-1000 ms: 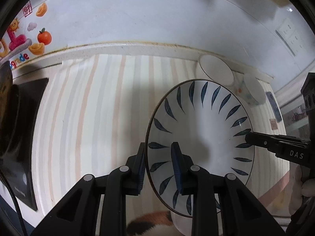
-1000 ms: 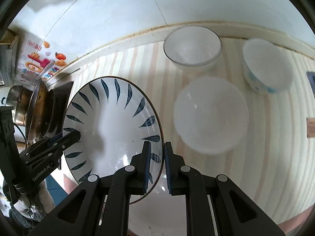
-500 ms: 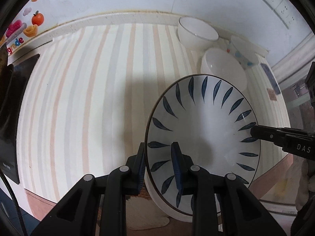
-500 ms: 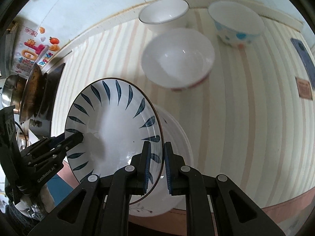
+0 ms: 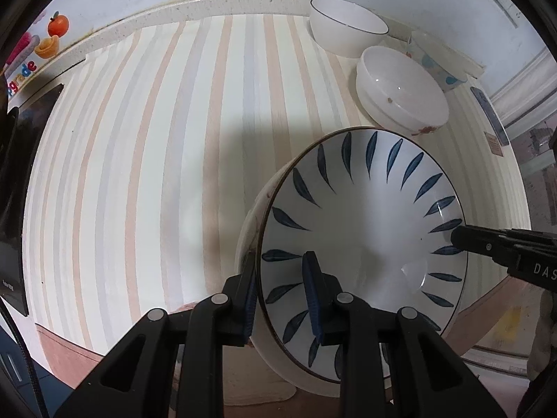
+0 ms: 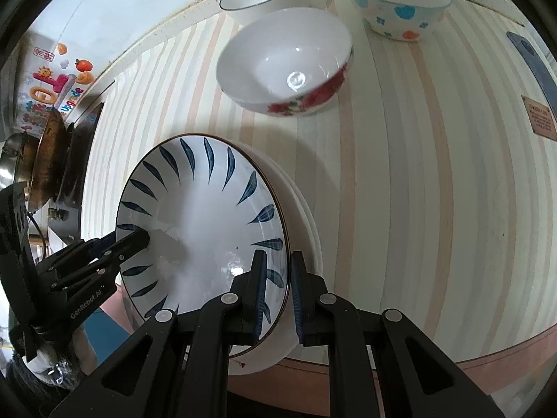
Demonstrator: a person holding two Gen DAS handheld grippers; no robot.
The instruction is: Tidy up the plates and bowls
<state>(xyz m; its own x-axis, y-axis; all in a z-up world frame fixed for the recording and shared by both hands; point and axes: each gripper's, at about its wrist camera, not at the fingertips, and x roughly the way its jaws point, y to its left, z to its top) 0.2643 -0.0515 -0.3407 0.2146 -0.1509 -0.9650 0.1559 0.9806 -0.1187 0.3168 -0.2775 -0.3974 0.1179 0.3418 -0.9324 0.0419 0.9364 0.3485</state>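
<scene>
Blue-leaf plate [image 5: 362,230], glossy and round, in the lower right of the left wrist view, directly over white plates [image 6: 306,223] at the striped counter's [image 5: 156,160] near edge. Clamped at opposite rims: left gripper [image 5: 280,296] and right gripper [image 6: 276,289], each closed on it. Beyond, toward the upper right: red-flowered bowl [image 6: 285,66], dotted bowl [image 6: 397,0], plain white bowl [image 5: 346,26]. Bare striped surface to the left.

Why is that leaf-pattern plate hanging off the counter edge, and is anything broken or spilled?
Nothing looks broken or spilled. The blue-leaf plate is gripped on opposite rims by the left tool and the right tool, over a white plate that overhangs the counter's front edge. The three bowls stand upright.
</scene>
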